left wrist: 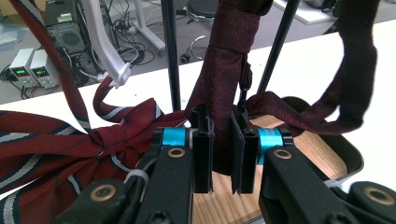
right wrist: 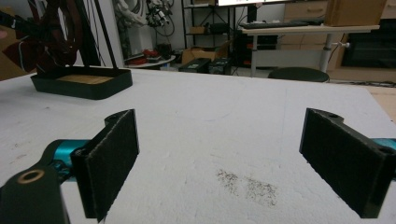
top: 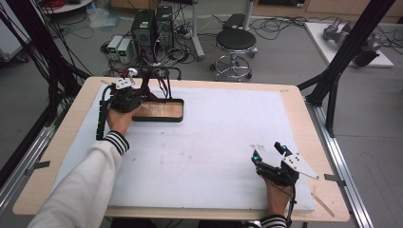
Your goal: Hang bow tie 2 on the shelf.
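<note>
High view takes in the whole table, covered by a white foam board that fills most of its top. At the board's far left sits a dark tray with a wooden floor, its long side running left to right. The left gripper is held just over the tray's left end, with dark red ties bunched above it. The right gripper rests low at the near right of the board, well apart from the tray, pointing away from the person.

Left gripper view gives what the overhead shot cannot: the jaws are nearly closed, pinching a plain dark red tie that hangs straight down between them, its long axis upright. A striped red tie lies in folds to the left, and a white strap dangles behind. The tray shows below.

Right gripper view looks along the board toward the tray in the far left corner, ties hanging above it. Its jaws stand wide apart with nothing between them. A small patch of dark specks marks the foam just ahead.
</note>
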`<state>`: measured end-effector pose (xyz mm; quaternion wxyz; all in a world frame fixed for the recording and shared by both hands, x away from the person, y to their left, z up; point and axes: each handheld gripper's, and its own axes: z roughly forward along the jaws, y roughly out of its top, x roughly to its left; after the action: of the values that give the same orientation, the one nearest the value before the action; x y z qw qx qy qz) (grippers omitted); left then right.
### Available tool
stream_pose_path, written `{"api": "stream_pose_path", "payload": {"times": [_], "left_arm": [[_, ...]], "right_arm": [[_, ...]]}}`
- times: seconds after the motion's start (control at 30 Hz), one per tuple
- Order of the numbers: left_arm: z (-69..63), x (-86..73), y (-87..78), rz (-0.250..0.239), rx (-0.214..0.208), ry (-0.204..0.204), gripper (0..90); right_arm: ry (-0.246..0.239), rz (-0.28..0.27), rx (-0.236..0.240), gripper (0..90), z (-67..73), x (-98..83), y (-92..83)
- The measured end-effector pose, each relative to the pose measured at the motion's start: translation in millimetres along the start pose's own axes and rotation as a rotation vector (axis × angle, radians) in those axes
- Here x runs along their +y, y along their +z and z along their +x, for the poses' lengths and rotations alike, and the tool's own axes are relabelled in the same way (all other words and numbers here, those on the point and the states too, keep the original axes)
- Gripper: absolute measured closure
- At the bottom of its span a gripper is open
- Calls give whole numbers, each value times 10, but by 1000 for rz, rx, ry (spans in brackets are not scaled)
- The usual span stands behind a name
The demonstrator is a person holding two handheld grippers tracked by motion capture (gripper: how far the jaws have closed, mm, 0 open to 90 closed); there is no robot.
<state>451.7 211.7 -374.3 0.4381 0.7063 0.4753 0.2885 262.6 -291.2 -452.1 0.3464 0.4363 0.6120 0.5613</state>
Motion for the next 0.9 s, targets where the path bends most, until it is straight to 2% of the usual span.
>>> {"api": "stream_pose_path", "payload": {"times": [0.2, 0.4, 0.47, 0.5, 0.57, 0.7, 0.8, 0.87, 0.9], "left_arm": [[3, -2, -2, 6, -2, 6, 809], [-11, 0, -2, 16, -2, 11, 761], [-29, 3, -2, 22, 23, 14, 683], [-36, 6, -2, 20, 35, 16, 596], [-46, 7, 0, 19, 21, 22, 456], [-57, 1, 5, 23, 1, 36, 252], [-79, -3, -24, 16, -22, 71, 185], [-99, -14, -72, -7, -42, 104, 179], [-114, -36, -160, -30, -88, 135, 172]], "right_arm": [[0, 0, 0, 111, 0, 0, 0], [-1, 0, 0, 111, 0, 0, 0], [-1, 0, -1, 110, 0, 0, 0], [-1, 0, 0, 110, 0, 0, 0], [-1, 0, 0, 110, 1, 0, 0], [-1, 0, 1, 111, 0, 0, 0], [-2, 2, 2, 110, 3, 0, 1], [-7, 3, 2, 111, 1, 0, 1], [-7, 3, 1, 110, 2, 0, 1]]}}
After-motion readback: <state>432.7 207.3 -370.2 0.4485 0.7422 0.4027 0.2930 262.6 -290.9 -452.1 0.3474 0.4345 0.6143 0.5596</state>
